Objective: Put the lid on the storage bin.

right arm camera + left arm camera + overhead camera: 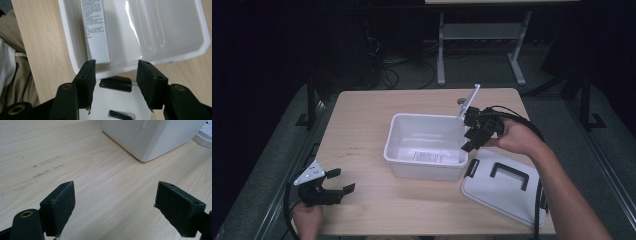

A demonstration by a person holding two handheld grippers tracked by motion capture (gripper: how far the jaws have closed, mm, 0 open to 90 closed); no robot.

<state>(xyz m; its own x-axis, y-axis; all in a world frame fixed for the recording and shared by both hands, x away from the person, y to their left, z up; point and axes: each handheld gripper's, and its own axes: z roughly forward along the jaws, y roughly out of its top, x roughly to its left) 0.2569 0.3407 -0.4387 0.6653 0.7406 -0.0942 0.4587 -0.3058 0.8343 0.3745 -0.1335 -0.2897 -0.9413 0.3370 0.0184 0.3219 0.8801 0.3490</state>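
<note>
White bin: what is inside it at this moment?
The white bin holds one long white box with printed text, lying flat along one wall. The rest of its floor looks bare. What lies under the box is covered.

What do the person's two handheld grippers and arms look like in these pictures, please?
Both are black two-jaw tools with flat rectangular pads. The left gripper carries a grey three-cornered plate with small dark dots, and a black cable trails from it. The right gripper trails looping black cables. Brass-coloured bushings sit at the jaw pivots. The forearms are unsleeved.
</note>
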